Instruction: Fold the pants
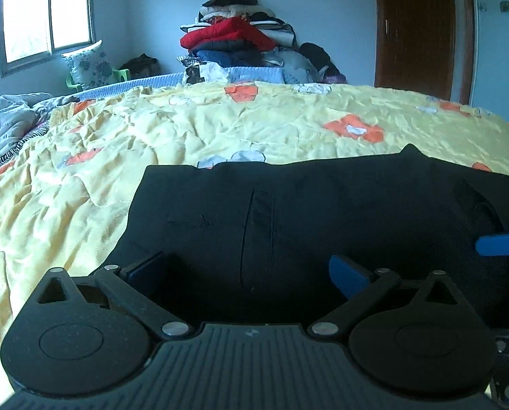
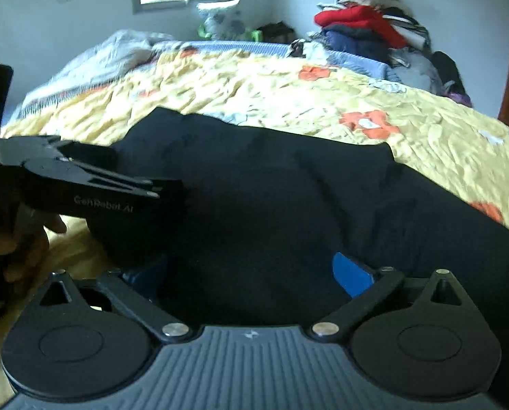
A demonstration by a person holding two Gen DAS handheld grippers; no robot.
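Note:
Black pants lie flat on a yellow flowered bedspread, their top edge towards the far side. My left gripper hovers low over the near part of the cloth, jaws spread wide and nothing pinched between its blue pads. A blue finger of the other gripper pokes in at the right edge. In the right wrist view the pants fill the middle. My right gripper is open above the cloth with nothing gripped. The left gripper reaches in from the left, held by a hand.
A tall pile of folded clothes stands at the far side of the bed. A crumpled quilt lies at the left, with a pillow under the window. A brown door is at the back right.

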